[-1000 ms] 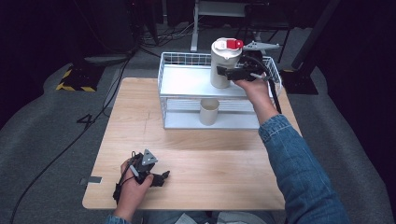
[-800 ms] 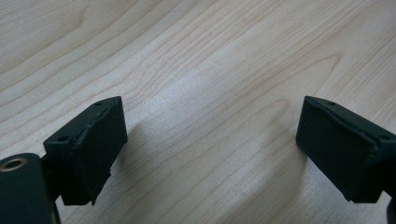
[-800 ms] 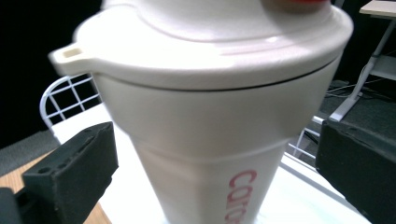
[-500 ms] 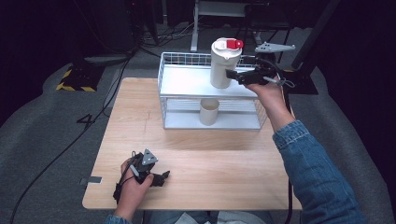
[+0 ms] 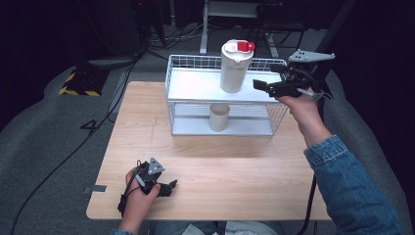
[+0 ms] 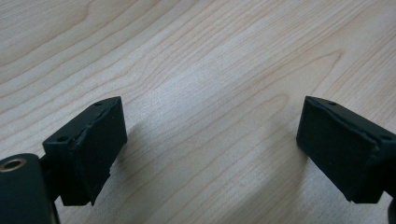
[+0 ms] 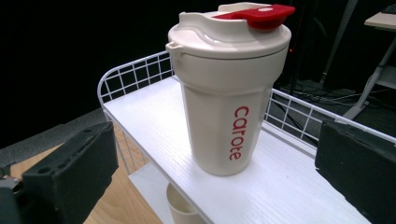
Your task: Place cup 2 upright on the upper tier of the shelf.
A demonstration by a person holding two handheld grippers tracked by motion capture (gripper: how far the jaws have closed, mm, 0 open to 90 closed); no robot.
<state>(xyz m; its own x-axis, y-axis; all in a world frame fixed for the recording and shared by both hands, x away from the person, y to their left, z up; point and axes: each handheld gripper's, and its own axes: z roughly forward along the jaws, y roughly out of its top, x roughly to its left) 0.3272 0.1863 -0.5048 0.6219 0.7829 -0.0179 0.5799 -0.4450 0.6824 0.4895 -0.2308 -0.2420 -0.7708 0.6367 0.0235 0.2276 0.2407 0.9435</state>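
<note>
Down at the near left, the left hand-held gripper (image 5: 169, 187) rests on the bare wooden tabletop (image 5: 235, 181), jaws apart and empty. Just ahead of the right hand-held gripper (image 5: 263, 86), jaws wide and empty, a cream tumbler (image 7: 229, 93) stands upright on the white wire rack's (image 5: 195, 85) top shelf. It looks rigid, smooth and probably slippery, so I would grip mid-body below the lid; beyond, the room is dark.

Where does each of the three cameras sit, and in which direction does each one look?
High view: above the person's side, looking forward and down on the table; shows both forearms, left gripper, right gripper.
Left gripper view: on the left gripper, facing bare wood tabletop; its two open jaws show.
Right gripper view: on the right gripper, facing the cream tumbler on the wire rack's top shelf; its open jaws show.
Shared: tumbler and rack appear in the high and right gripper views.
</note>
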